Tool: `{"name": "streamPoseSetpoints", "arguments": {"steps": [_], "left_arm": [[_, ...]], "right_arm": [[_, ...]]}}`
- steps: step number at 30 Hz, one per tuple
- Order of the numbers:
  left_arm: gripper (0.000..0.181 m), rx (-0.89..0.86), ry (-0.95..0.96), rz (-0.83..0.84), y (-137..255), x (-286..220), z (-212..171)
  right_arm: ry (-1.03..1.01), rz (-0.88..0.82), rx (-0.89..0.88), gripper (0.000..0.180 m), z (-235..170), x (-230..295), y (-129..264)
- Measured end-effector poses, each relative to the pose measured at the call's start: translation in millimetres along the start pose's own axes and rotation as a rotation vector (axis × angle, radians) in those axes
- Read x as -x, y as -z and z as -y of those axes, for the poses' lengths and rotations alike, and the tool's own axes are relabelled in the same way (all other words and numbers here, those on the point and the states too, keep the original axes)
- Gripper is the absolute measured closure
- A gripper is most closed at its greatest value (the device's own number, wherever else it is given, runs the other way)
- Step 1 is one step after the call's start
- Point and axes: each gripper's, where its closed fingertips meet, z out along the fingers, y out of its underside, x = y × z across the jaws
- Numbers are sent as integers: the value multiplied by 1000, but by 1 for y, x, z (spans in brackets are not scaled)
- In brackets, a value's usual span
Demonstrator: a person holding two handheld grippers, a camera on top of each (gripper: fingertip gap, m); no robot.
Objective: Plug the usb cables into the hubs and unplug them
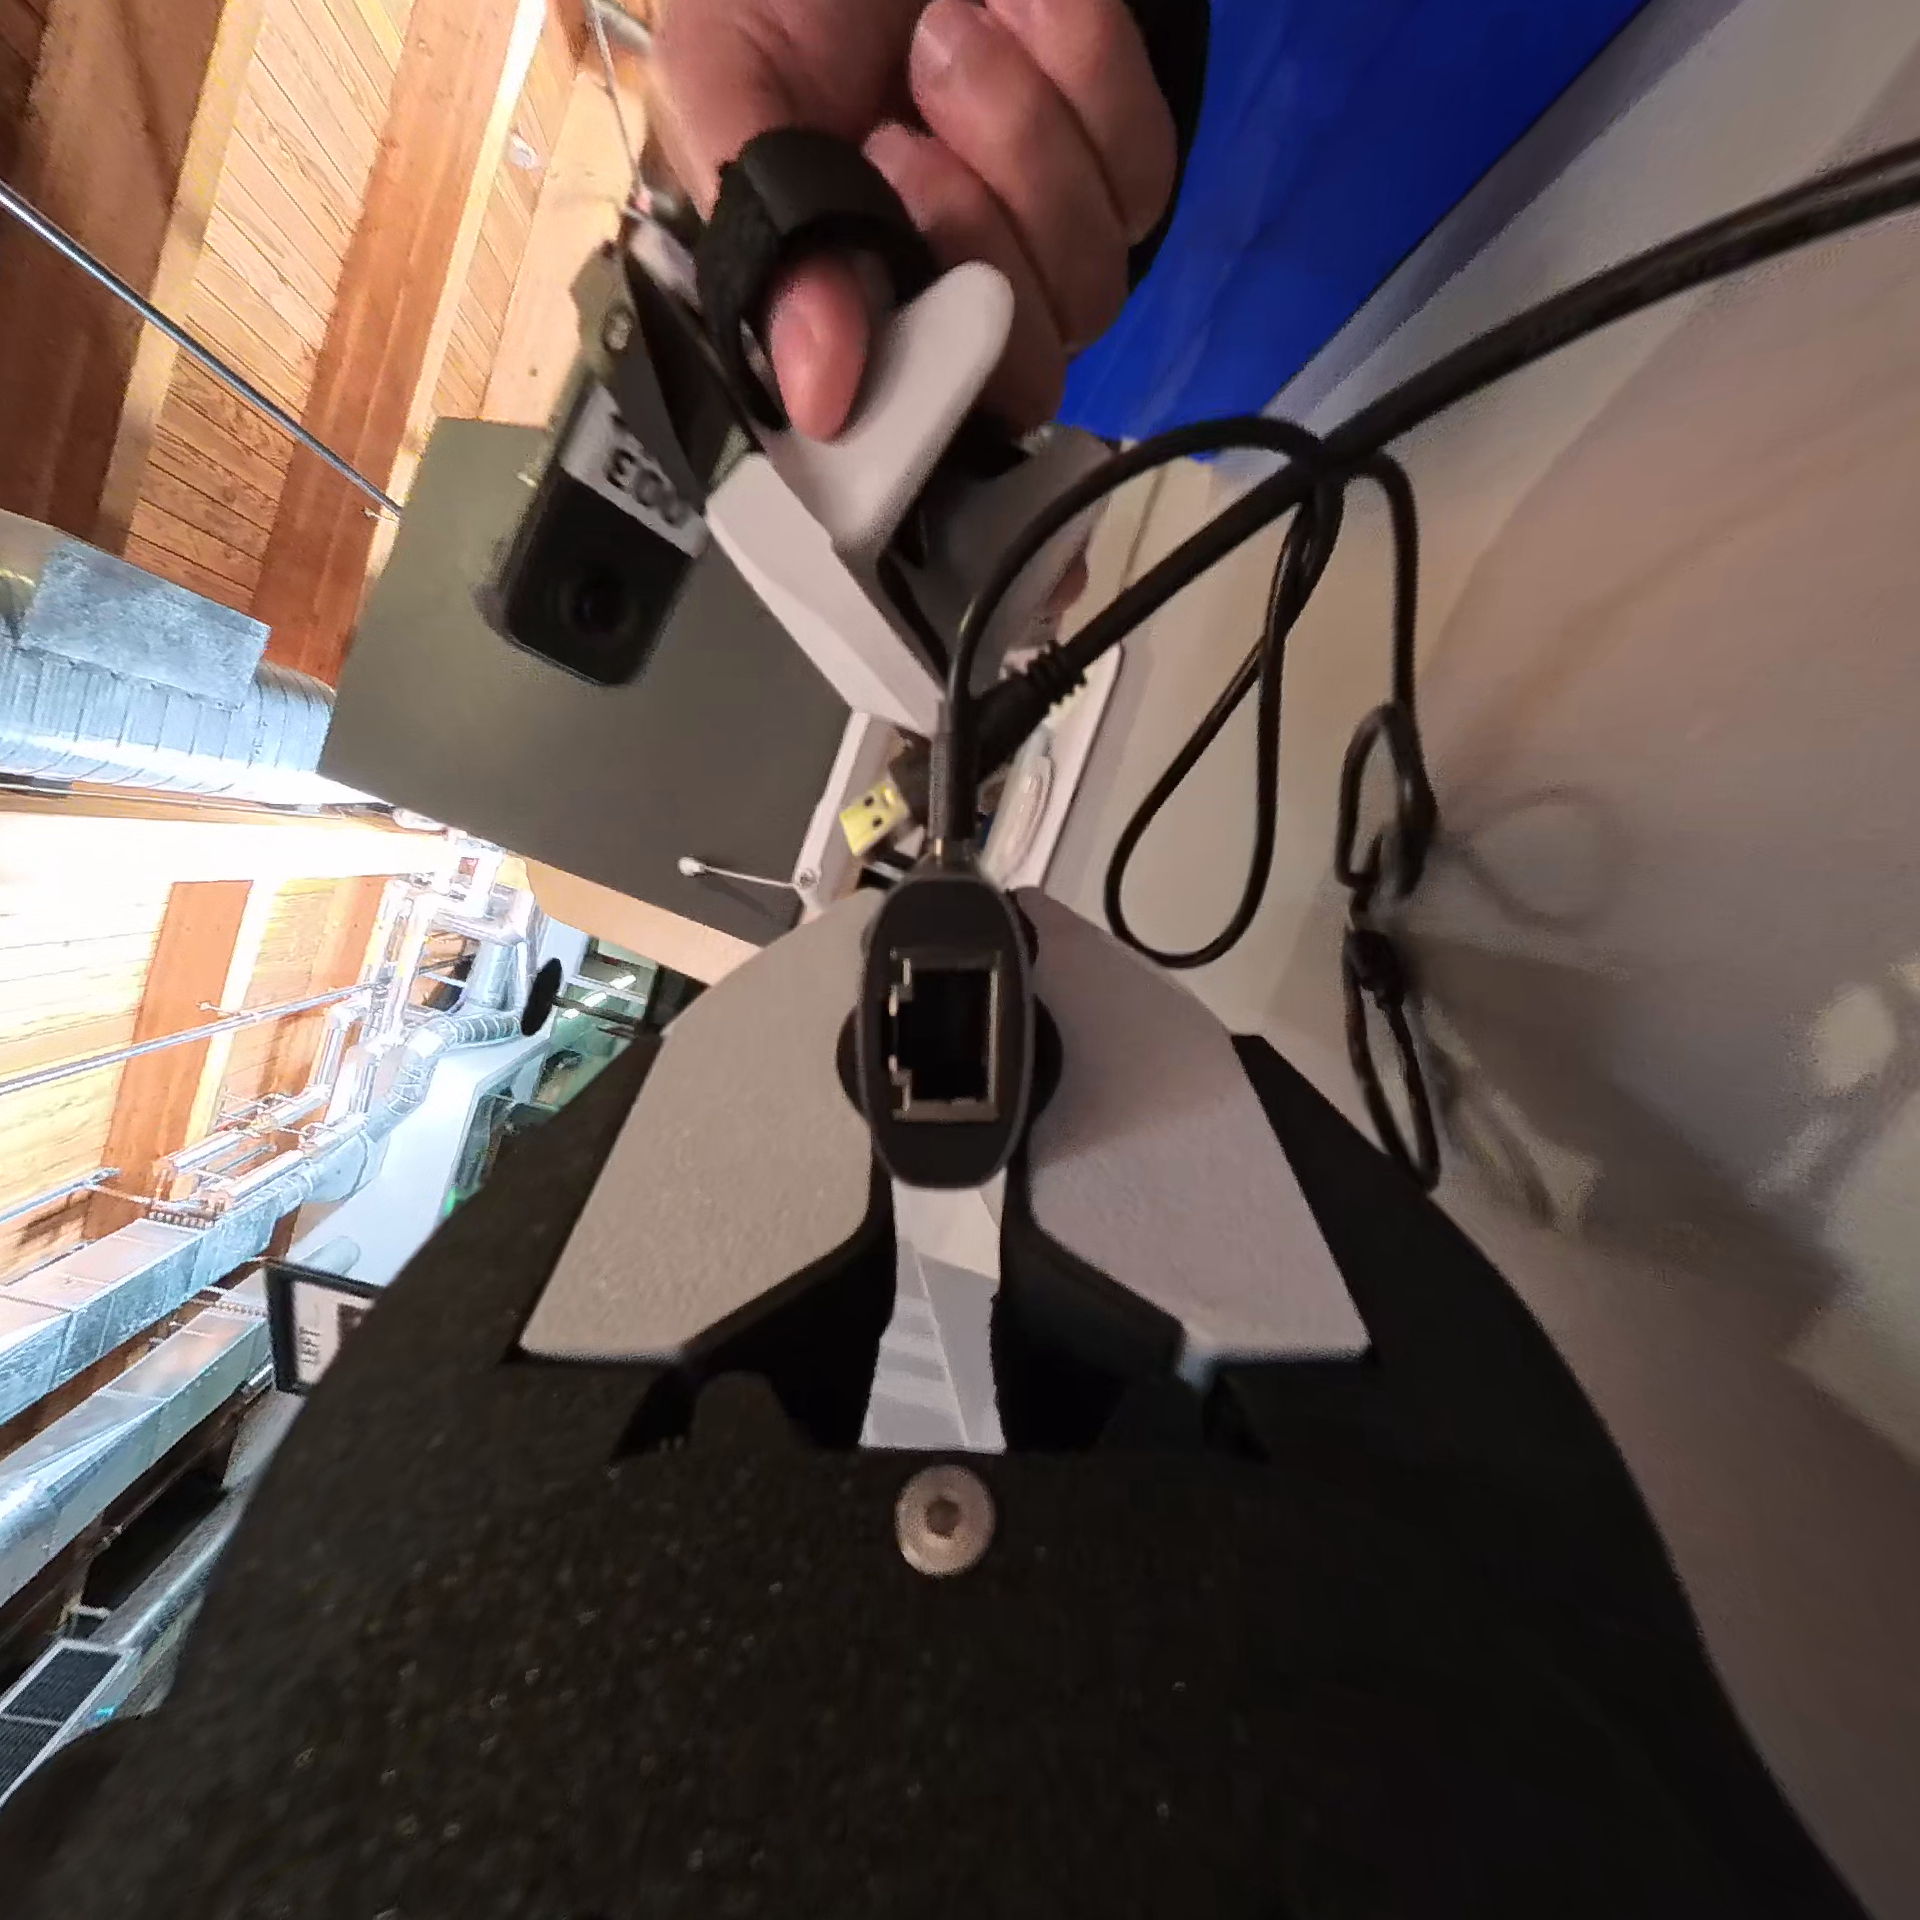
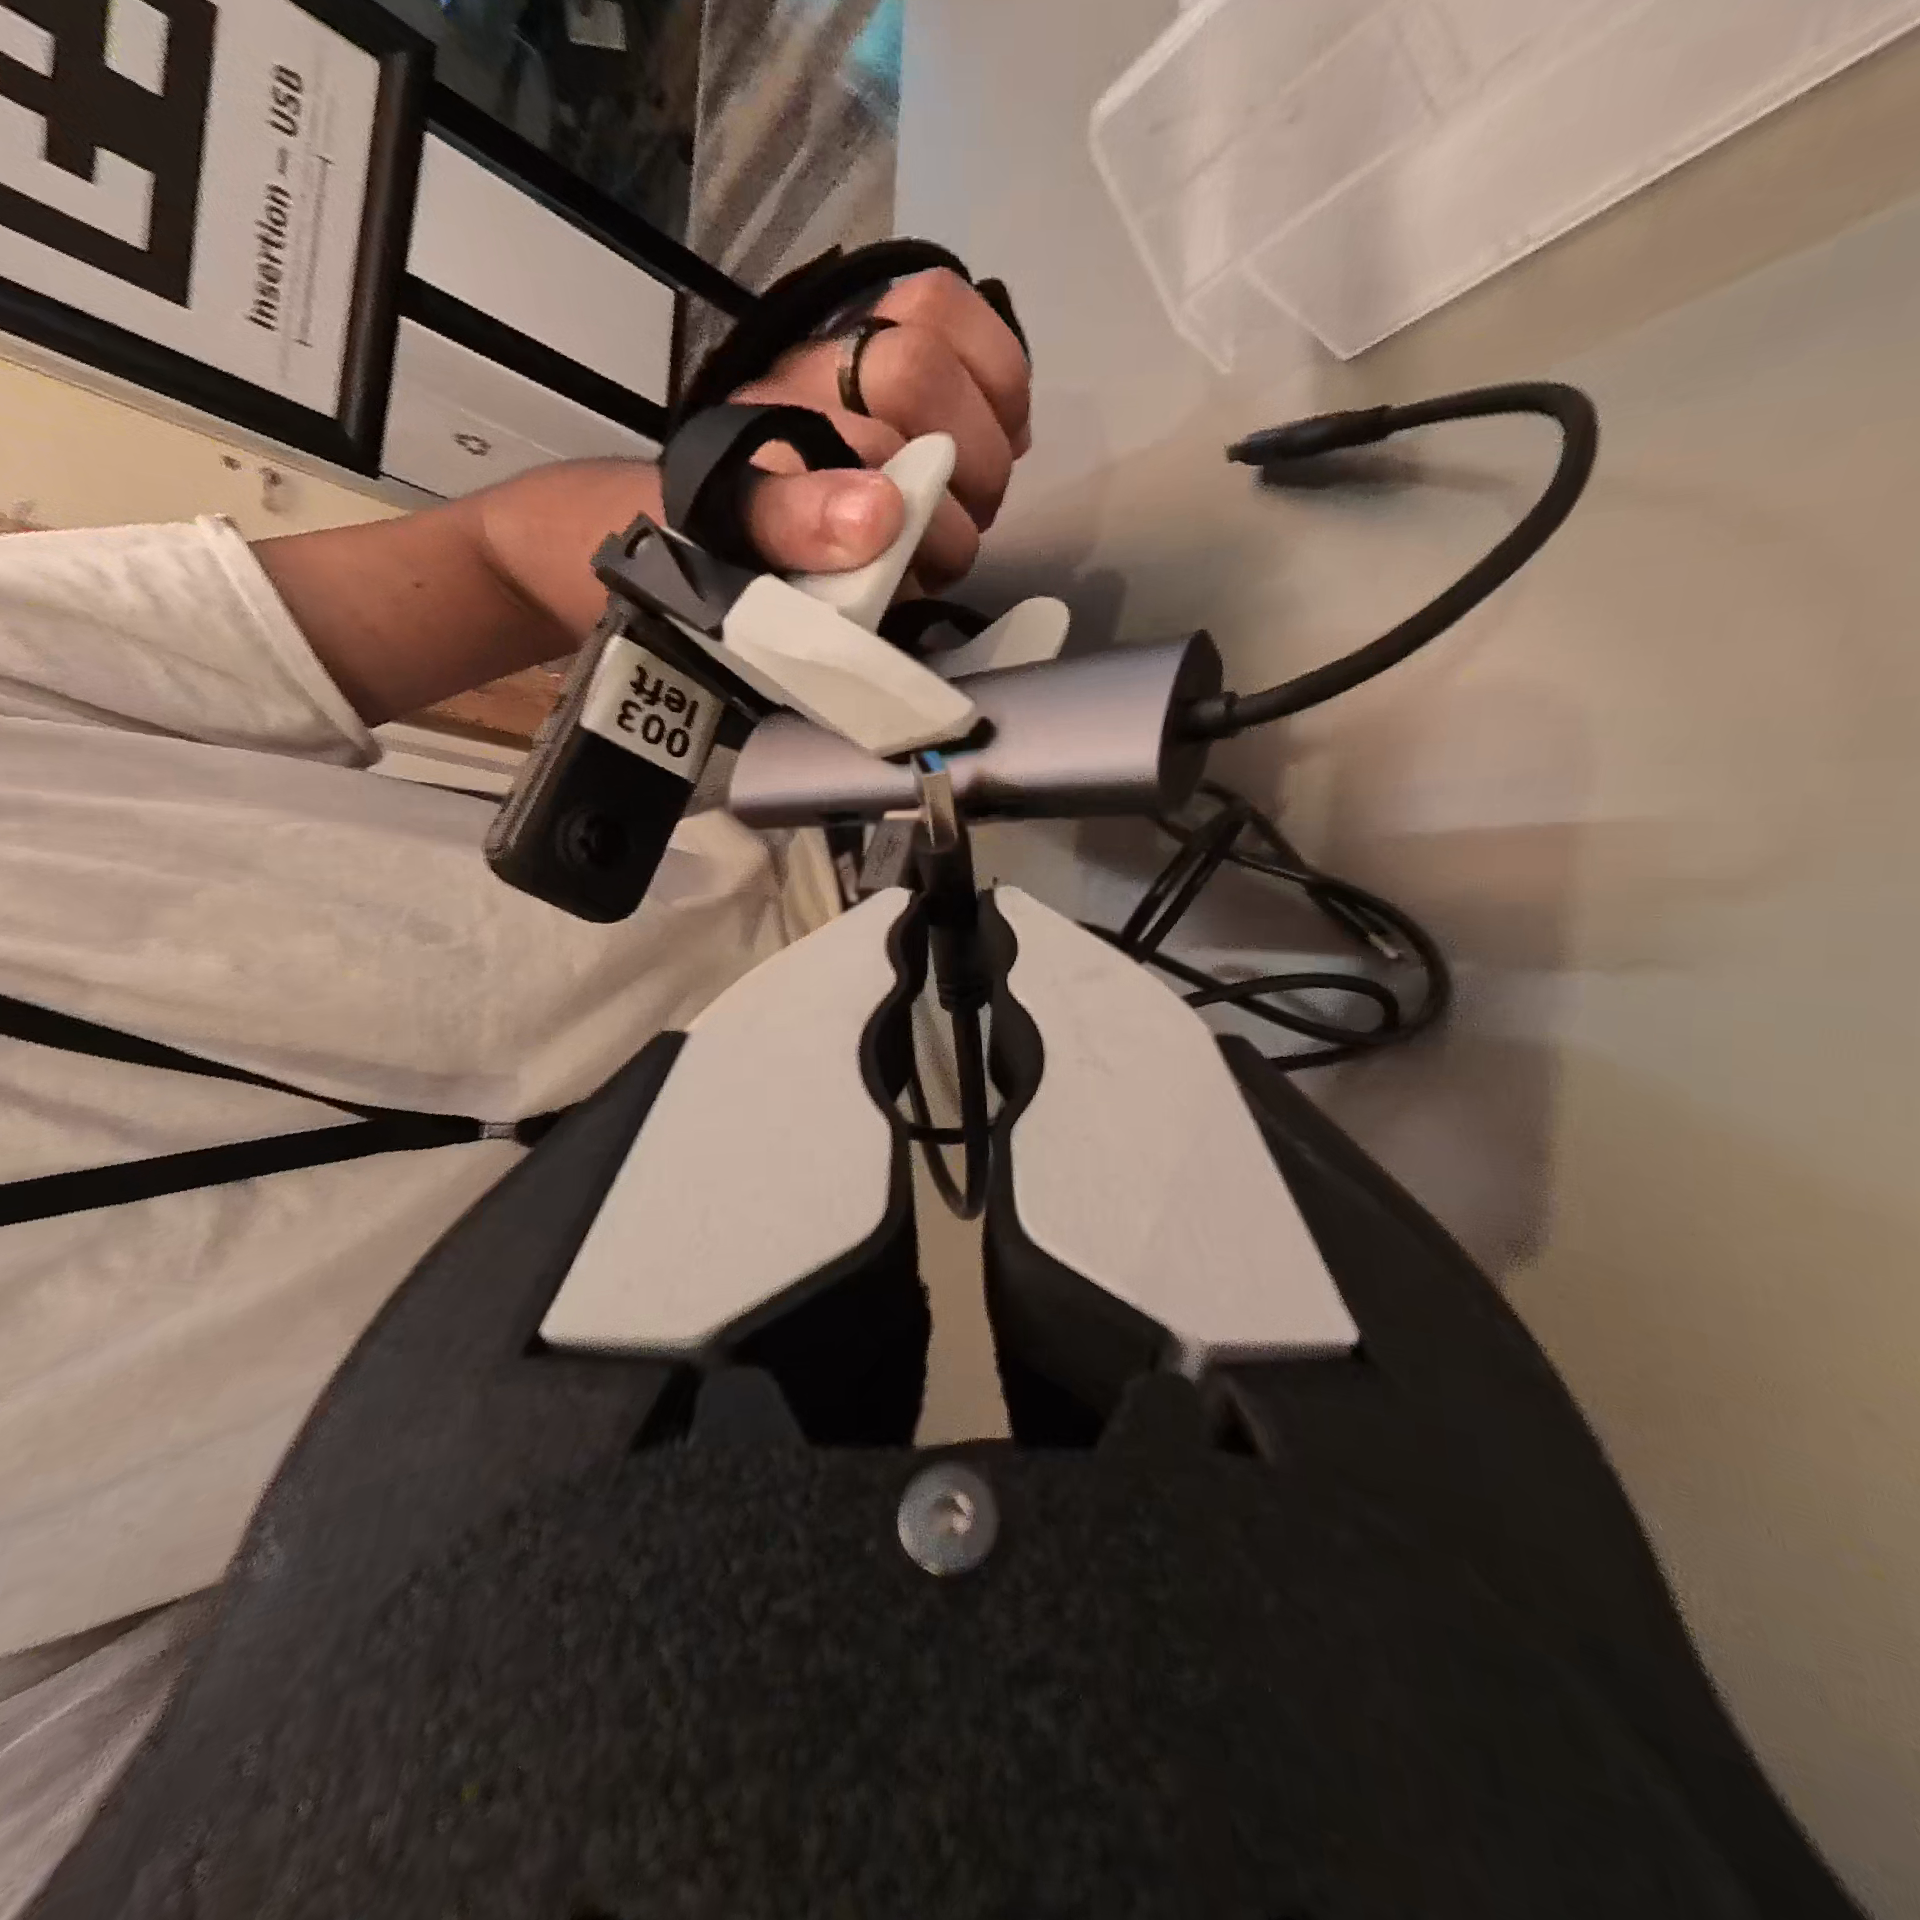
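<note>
A: Item one, nearest the lens in the left wrist view: left gripper [image 1: 943,1049], fingers pinched on the grey hub [image 1: 943,1049]. The hub's end face with its network socket points back at the camera.

B: Condition of the hold?

A: Gripped around the middle of the body only, with both ends overhanging. My judgement: a sideways push from a plug could twist the hub between the pads.

B: Item two?

A: In the right wrist view: right gripper [image 2: 951,940], fingers closed on the black USB cable [image 2: 954,971] just behind its plug [image 2: 938,812]. The metal tip sits at the side of the hub [image 2: 1039,732], at a port with a blue insert. I cannot tell whether it is touching, partly seated or just clear.

B: Risks there?

A: The plug looks slightly tilted against the hub face. Pushed at that angle, it may jam on the port's edge or skid along the casing. The pinch is on the boot and cord, so the plug could also slide back through the fingers under load.

B: Farther off?

A: The hub's own lead [image 2: 1455,540] arches away over the white table [image 2: 1662,935] and ends free. Loose black cables [image 2: 1320,997] are tangled beneath the hub. In the left wrist view, a yellow-tipped plug [image 1: 873,816] lies beyond the hub.

B: Hazard from those?

A: Slack loops may snag either gripper or drag on the hub. Farthest back is a clear plastic tray [image 2: 1455,156], well apart.
</note>
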Motion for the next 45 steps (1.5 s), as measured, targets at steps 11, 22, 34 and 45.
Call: {"name": "streamPoseSetpoints", "arguments": {"steps": [11, 22, 34, 45], "left_arm": [[164, 50, 68, -15, 0, 0, -16], [163, 72, 119, -5, 6, 6, -27], [164, 78, 141, -31, 7, 0, -28], [164, 64, 124, -60, 6, -9, -20]], "right_arm": [[88, -621, 490, 171, -82, -74, 43], [543, -1007, -28, 147, -50, -92, 47], [-82, -1123, -483, 149, -134, -94, 55], [-24, -1145, -306, 175, -137, -102, 50]]}}
